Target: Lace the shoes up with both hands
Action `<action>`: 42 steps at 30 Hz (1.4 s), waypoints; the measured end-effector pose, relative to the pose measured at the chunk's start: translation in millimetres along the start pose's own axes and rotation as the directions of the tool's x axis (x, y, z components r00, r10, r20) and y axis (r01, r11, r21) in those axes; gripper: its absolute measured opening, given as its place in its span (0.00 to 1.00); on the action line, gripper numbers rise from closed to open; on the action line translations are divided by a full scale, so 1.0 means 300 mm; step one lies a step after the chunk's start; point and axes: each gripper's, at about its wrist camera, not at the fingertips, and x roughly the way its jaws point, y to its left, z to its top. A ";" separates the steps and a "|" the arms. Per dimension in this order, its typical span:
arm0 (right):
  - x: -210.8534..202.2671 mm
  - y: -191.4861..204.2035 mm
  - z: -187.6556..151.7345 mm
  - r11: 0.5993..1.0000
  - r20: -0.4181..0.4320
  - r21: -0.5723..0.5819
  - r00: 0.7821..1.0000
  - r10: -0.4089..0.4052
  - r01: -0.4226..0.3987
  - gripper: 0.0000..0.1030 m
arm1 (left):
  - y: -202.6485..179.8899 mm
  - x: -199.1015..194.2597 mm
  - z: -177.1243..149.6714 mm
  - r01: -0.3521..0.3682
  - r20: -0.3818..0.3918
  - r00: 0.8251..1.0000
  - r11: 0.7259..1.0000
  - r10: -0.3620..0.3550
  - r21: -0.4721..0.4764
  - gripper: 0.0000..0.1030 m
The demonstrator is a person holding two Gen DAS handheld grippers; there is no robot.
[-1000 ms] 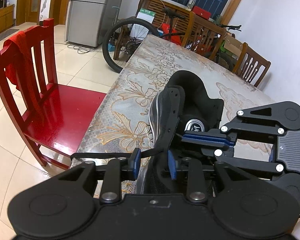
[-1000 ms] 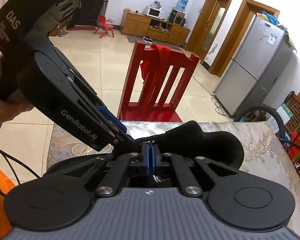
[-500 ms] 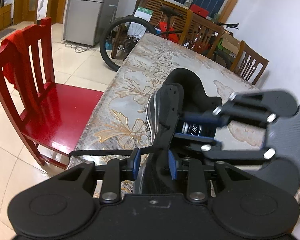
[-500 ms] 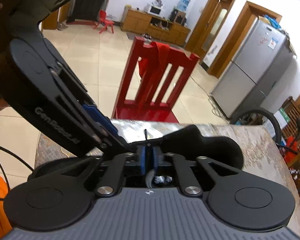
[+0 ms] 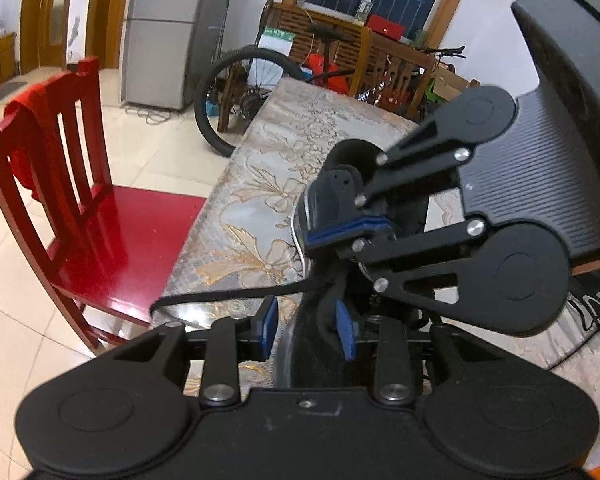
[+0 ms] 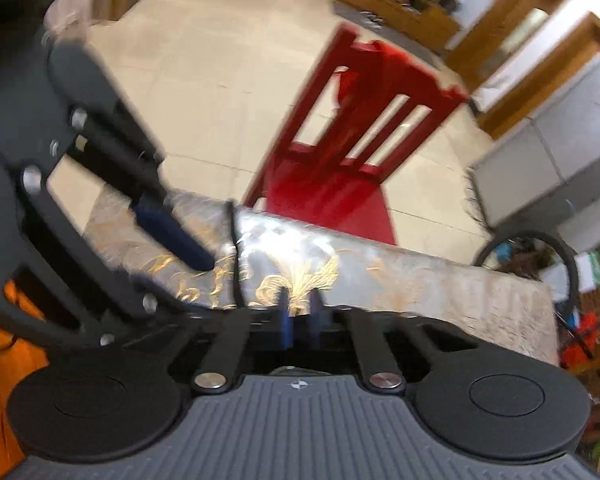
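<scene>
A black shoe (image 5: 342, 168) stands on the patterned table (image 5: 259, 184), heel end away from me. My left gripper (image 5: 307, 328) is shut on the shoe's front upper, one blue pad on each side. A black lace (image 5: 219, 294) runs from the shoe leftward to the table edge. My right gripper (image 5: 312, 238) hovers over the shoe's middle with its pads pressed together; no lace shows between them. The right wrist view is blurred: the right gripper (image 6: 300, 316) is over the table edge, the lace (image 6: 233, 248) is left of it, and the left gripper's pad (image 6: 167, 232) is further left.
A red chair (image 5: 111, 232) with red cloth on its back stands beside the table's left edge. A bicycle wheel (image 5: 219, 92) and a grey fridge (image 5: 163, 40) are beyond it. Wooden chairs line the table's far end. A black cable (image 5: 592, 308) lies at the right.
My right gripper opened briefly over the shoe's opening, shut again, then lifted and rolled, swinging up to the right. The shoe has dropped out of the right wrist view. My left gripper stayed put.
</scene>
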 end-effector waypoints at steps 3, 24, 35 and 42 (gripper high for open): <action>-0.069 -0.092 -0.003 0.953 0.128 0.291 0.990 0.051 -0.087 0.02 | 0.027 -0.019 0.023 0.020 0.041 0.999 1.000 -0.019 -0.022 0.28; -0.143 -0.006 -0.119 0.866 0.224 0.488 0.942 -0.248 0.113 0.44 | 0.087 -0.008 0.214 0.094 0.179 0.979 0.996 -0.093 0.001 0.03; -0.197 -0.158 -0.116 0.725 0.369 0.675 0.914 -0.168 -0.139 0.02 | 0.094 -0.104 0.224 -0.022 0.193 0.981 0.999 0.013 0.047 0.07; -0.548 -0.329 -0.114 0.603 0.638 0.705 0.704 -0.310 -0.373 0.02 | 0.092 -0.014 0.141 -0.011 0.054 0.999 0.998 0.008 0.057 0.07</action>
